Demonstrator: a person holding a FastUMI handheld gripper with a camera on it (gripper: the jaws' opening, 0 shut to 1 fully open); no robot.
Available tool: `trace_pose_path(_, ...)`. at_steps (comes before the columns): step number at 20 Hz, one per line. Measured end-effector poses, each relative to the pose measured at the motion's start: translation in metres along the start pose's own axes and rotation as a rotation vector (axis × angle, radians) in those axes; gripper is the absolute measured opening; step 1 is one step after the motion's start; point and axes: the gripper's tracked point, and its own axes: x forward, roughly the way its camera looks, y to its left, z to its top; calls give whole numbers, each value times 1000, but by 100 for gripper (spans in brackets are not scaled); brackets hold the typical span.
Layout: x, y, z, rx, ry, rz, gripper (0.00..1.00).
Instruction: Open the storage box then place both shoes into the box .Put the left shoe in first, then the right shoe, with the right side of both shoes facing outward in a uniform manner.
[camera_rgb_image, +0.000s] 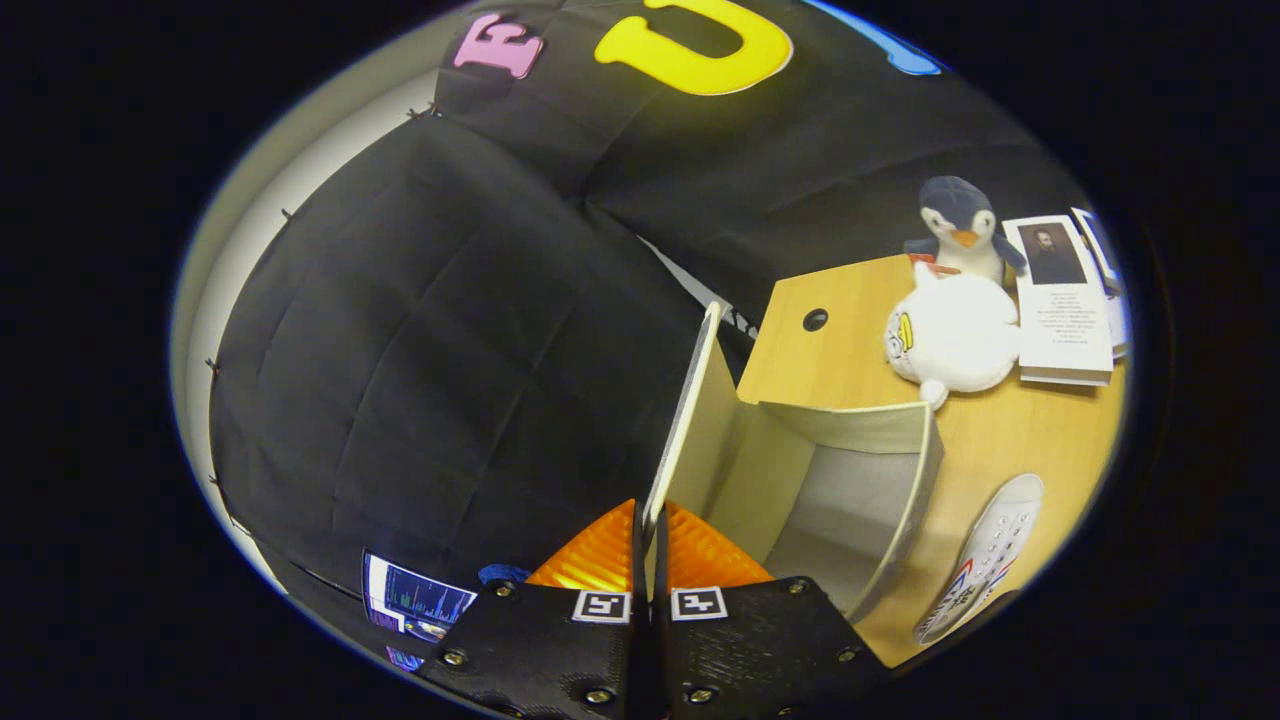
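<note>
Here my gripper (650, 520) is closed on the lid (685, 420) of the storage box (850, 480), both fingers pinching its thin edge between them, so the lid stands raised and runs away from the fingertips. Just beside the fingers, the box gapes open on the wooden table (1010, 440), its pale inner walls and floor showing. Near the box's open side lies a white shoe (985, 570) with coloured trim, laces up, apart from the box. Beyond the box rests a round white plush toy (955, 335), and behind it, touching it, sits a plush penguin (958, 225). Just beside the toys lies a booklet (1065, 310) with a portrait on its cover. A small screen (415, 600) glows low down, beside my gripper's body.
</note>
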Motion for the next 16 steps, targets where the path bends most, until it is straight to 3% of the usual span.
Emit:
trace_pose_path(5,51,41,1,-12,40,-12,1)
trace_pose_path(11,99,57,-2,-131,66,-68,17)
trace_pose_path(16,98,58,1,-152,70,-107,97)
